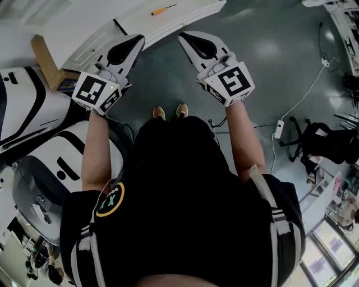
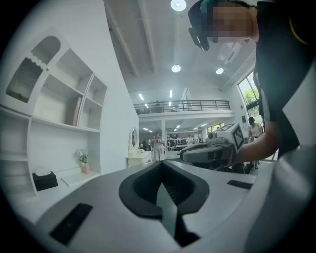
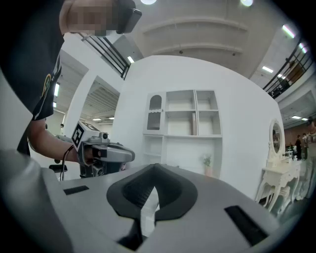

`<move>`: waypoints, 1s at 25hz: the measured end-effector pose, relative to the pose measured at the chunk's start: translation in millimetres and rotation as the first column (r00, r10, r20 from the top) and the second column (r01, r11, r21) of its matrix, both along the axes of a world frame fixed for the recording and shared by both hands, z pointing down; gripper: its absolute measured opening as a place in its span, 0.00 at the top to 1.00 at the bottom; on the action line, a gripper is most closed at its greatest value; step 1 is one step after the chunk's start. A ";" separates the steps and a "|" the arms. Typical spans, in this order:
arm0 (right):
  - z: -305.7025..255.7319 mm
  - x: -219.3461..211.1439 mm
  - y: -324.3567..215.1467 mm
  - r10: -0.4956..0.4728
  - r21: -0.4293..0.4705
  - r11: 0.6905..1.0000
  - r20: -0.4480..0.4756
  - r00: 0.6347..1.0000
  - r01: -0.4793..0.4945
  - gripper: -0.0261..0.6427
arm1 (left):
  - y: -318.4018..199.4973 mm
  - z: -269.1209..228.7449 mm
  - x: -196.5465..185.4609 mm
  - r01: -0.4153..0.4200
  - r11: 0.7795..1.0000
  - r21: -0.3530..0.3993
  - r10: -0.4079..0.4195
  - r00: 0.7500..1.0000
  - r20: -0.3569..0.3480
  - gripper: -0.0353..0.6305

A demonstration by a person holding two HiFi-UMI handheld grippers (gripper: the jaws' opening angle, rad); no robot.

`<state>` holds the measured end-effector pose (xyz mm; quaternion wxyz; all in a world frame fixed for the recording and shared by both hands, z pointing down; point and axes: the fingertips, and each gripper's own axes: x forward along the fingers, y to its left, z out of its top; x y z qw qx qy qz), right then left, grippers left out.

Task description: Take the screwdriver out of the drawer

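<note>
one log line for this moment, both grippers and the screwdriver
left gripper: shut, empty | right gripper: shut, empty | screwdriver: lying on white top

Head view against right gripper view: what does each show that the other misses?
Only the head view: a slim orange-handled screwdriver lying on the white desktop, and the person's yellow shoes on the floor. Only the right gripper view: a white shelf unit with an arched niche, and a small potted plant. Both: the left gripper and the right gripper, each shut with nothing between its jaws.
</note>
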<state>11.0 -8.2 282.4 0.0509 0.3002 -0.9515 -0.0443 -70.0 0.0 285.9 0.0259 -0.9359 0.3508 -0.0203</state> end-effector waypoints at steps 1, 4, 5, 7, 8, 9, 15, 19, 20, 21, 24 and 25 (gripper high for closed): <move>-0.1 -0.1 -0.3 0.000 0.001 1.000 0.001 1.000 0.000 0.93 | -0.3 -0.1 -0.2 0.001 1.000 0.002 -0.001 1.000 0.001 0.92; -1.3 -0.3 -1.0 -0.003 0.005 1.000 0.003 1.000 0.003 0.93 | -0.7 -0.7 0.0 -0.003 1.000 0.008 0.003 1.000 0.006 0.92; -1.9 -0.3 -1.2 -0.004 0.006 1.000 0.004 1.000 0.004 0.93 | -0.7 -1.0 0.2 -0.003 1.000 0.008 0.003 1.000 0.006 0.92; -2.4 -0.1 -1.7 -0.004 0.007 1.000 0.003 1.000 0.004 0.93 | -0.8 -1.3 0.4 -0.003 1.000 0.006 0.003 1.000 0.006 0.92; -2.3 0.1 -2.0 -0.004 0.007 1.000 0.002 1.000 0.004 0.93 | -1.0 -1.3 0.5 -0.001 1.000 0.005 0.001 1.000 0.006 0.92; -2.1 0.4 -2.6 -0.003 0.006 1.000 0.002 1.000 0.003 0.93 | -1.4 -1.1 0.5 0.001 1.000 0.003 -0.001 1.000 0.005 0.92; -1.2 4.1 -8.8 0.007 -0.020 1.000 0.040 0.999 -0.006 0.93 | -4.3 0.5 1.9 0.000 1.000 0.005 0.000 1.000 0.016 0.92; -3.1 8.9 -10.9 0.016 -0.019 1.000 0.060 0.998 -0.015 0.88 | -4.5 0.5 3.6 0.006 1.000 -0.001 -0.006 1.000 0.009 0.92; -3.2 9.0 -11.0 0.014 -0.019 1.000 0.061 0.998 -0.013 0.86 | -4.4 -0.1 3.8 0.005 1.000 0.002 -0.005 1.000 0.010 0.92; -3.1 9.0 -11.0 0.012 -0.020 1.000 0.061 0.998 -0.011 0.84 | -4.4 -0.6 3.9 0.004 1.000 0.003 -0.004 1.000 0.012 0.92; -2.8 10.6 -11.4 0.005 -0.017 1.000 0.061 0.998 -0.004 0.79 | -5.4 -0.1 4.6 0.007 1.000 0.000 -0.007 1.000 0.010 0.92; -3.0 11.3 -11.5 0.003 -0.015 1.000 0.062 0.998 -0.002 0.77 | -5.9 0.2 4.7 0.009 1.000 -0.002 -0.009 1.000 0.009 0.92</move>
